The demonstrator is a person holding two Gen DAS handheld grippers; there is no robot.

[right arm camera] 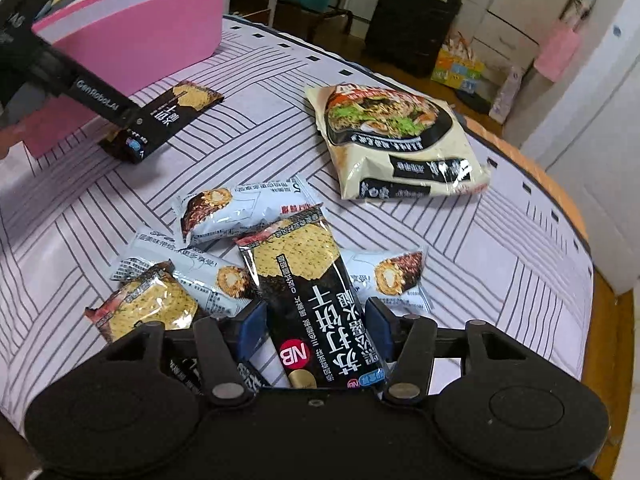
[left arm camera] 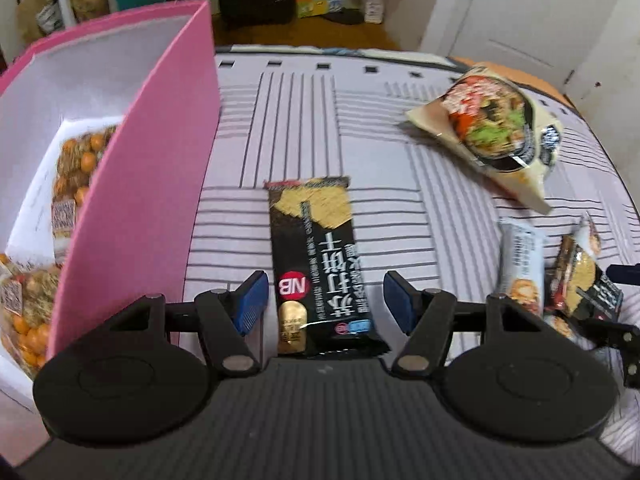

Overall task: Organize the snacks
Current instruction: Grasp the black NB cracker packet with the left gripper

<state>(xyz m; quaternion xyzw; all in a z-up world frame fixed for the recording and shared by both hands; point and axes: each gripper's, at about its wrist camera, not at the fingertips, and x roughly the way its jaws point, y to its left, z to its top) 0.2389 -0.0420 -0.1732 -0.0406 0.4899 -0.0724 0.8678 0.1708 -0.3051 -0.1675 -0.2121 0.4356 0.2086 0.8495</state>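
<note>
Filling both views, the counter [left arm camera: 400, 208] wore a pale cloth with grey stripes, its near side hidden behind the black tool bodies. Behind it stood a white door [left arm camera: 520, 20] and a black suitcase [right arm camera: 412, 20].

The pink box [left arm camera: 152, 168] sat at the counter's left edge. Its wall hid most of the orange-speckled snack bags [left arm camera: 76, 168] inside, whose labels were too blurred to read.

A cream noodle bag [right arm camera: 396, 140] lay apart at the far right, its print illegible.

The left tongs [left arm camera: 325, 292] stood spread over a black cracker packet [left arm camera: 316, 264] just beside the box, pads clear of both edges. Its red "NB" badge read upside down. From the right wrist, "GenRobot.AI" showed on that tool's finger.

The right tongs [right arm camera: 315, 312] straddled a second cracker packet [right arm camera: 312, 300] lying on a heap of pale blue roll packets [right arm camera: 240, 212]. I could not tell whether the pads pressed it.
</note>
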